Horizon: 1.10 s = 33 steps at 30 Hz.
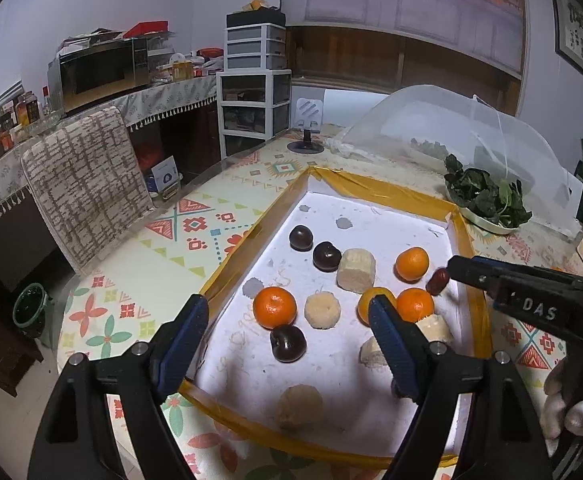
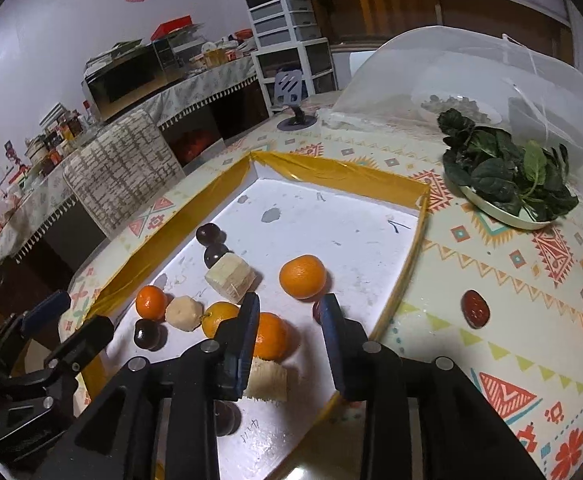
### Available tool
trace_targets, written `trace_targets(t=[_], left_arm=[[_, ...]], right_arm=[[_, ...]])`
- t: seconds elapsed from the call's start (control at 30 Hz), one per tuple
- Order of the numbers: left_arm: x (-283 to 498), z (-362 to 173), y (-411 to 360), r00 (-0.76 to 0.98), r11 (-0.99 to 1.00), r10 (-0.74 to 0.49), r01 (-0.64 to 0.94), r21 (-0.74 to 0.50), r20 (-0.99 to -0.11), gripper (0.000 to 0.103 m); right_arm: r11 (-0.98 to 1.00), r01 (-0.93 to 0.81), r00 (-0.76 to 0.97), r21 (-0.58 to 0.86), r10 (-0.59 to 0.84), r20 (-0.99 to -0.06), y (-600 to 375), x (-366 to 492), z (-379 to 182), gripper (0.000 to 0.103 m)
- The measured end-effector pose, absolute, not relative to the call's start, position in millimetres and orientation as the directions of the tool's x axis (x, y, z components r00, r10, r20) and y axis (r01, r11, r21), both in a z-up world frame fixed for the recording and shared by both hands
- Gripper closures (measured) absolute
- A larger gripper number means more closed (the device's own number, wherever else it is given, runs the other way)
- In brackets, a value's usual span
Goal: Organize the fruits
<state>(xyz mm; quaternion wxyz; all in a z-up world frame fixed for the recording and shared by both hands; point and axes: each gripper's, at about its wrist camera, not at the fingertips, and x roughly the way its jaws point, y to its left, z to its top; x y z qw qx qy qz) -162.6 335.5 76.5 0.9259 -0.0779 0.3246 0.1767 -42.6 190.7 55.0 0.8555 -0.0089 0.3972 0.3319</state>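
Both tools are spread wide over the white tray [image 1: 375,220] on the bench, holding nothing. Left tool [image 1: 287,322] hangs above the oranges and dark plums. Right tool [image 2: 289,306] hovers over an orange [image 2: 271,336], a red date [image 2: 317,311] just beside its right finger. Another date [image 2: 474,309] sits outside on the bench.
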Motion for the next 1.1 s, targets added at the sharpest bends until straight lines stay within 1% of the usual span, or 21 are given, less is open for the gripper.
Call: trace_targets(t=[0.03, 0.1, 0.27, 0.33, 0.4, 0.47, 0.5, 0.53, 0.57, 0.6, 0.67, 0.77, 0.87, 1.0, 1.1], left_arm=[[-162.8, 76.6, 335.2, 0.727, 0.924, 0.284, -0.381, -0.024, -0.626, 0.021], [-164.2, 77.1, 332.5, 0.728, 0.924, 0.291, -0.382, -0.016, -0.621, 0.021], [-169.7, 81.5, 325.1, 0.733, 0.923, 0.302, -0.385, -0.005, -0.610, 0.017], [-171.2, 84.2, 321.8, 0.735, 0.922, 0.310, -0.387, 0.002, -0.604, 0.017], [-173.8, 88.9, 317.1, 0.738, 0.914, 0.339, -0.406, 0.018, -0.583, 0.017], [-183.2, 99.1, 311.2, 0.732, 0.875, 0.433, -0.480, 0.053, -0.526, 0.015], [-190.2, 106.1, 306.8, 0.721, 0.844, 0.498, -0.531, 0.076, -0.483, 0.008], [-195.6, 112.0, 302.8, 0.716, 0.823, 0.536, -0.560, 0.090, -0.446, 0.003], [-202.7, 118.1, 297.5, 0.722, 0.812, 0.561, -0.576, 0.096, -0.405, 0.000], [-208.8, 121.5, 293.5, 0.735, 0.814, 0.559, -0.573, 0.090, -0.384, 0.000], [-216.2, 122.9, 291.0, 0.761, 0.834, 0.524, -0.549, 0.051, -0.383, 0.000], [-219.2, 119.7, 285.7, 0.772, 0.851, 0.479, -0.525, 0.007, -0.417, 0.000], [-212.3, 117.7, 278.0, 0.752, 0.862, 0.456, -0.506, 0.027, -0.475, 0.000], [-208.9, 117.0, 263.7, 0.742, 0.866, 0.455, -0.499, 0.048, -0.492, 0.000], [-210.3, 118.3, 249.2, 0.748, 0.875, 0.441, -0.481, 0.053, -0.497, 0.000]], right_arm=[[0.781, -0.572, 0.466, 0.250, 0.561, -0.684, 189.0, -43.5, 55.3, 0.064], [0.786, -0.562, 0.476, 0.257, 0.562, -0.676, 181.6, -46.9, 56.7, 0.060], [0.797, -0.549, 0.498, 0.253, 0.555, -0.666, 167.0, -57.0, 59.3, 0.059], [0.802, -0.546, 0.509, 0.243, 0.548, -0.663, 161.6, -61.6, 60.2, 0.055], [0.807, -0.544, 0.522, 0.231, 0.540, -0.660, 155.3, -66.6, 60.9, 0.054], [0.808, -0.546, 0.530, 0.222, 0.538, -0.656, 150.5, -73.5, 62.5, 0.054], [0.808, -0.548, 0.535, 0.216, 0.537, -0.652, 147.8, -77.0, 63.0, 0.054], [0.807, -0.551, 0.539, 0.212, 0.538, -0.649, 145.0, -81.0, 63.8, 0.054], [0.805, -0.555, 0.540, 0.209, 0.540, -0.645, 142.5, -85.2, 64.5, 0.054], [0.801, -0.562, 0.539, 0.207, 0.545, -0.643, 140.0, -90.3, 65.1, 0.054], [0.796, -0.570, 0.538, 0.201, 0.547, -0.642, 137.7, -97.7, 64.8, 0.054], [0.793, -0.575, 0.535, 0.198, 0.549, -0.642, 130.2, -110.2, 61.9, 0.053], [0.795, -0.572, 0.537, 0.200, 0.548, -0.641, 120.9, -120.4, 59.6, 0.052], [0.800, -0.561, 0.549, 0.211, 0.551, -0.628, 103.9, -129.6, 59.4, 0.043], [0.801, -0.558, 0.557, 0.215, 0.554, -0.619, 91.8, -135.4, 60.7, 0.042]])
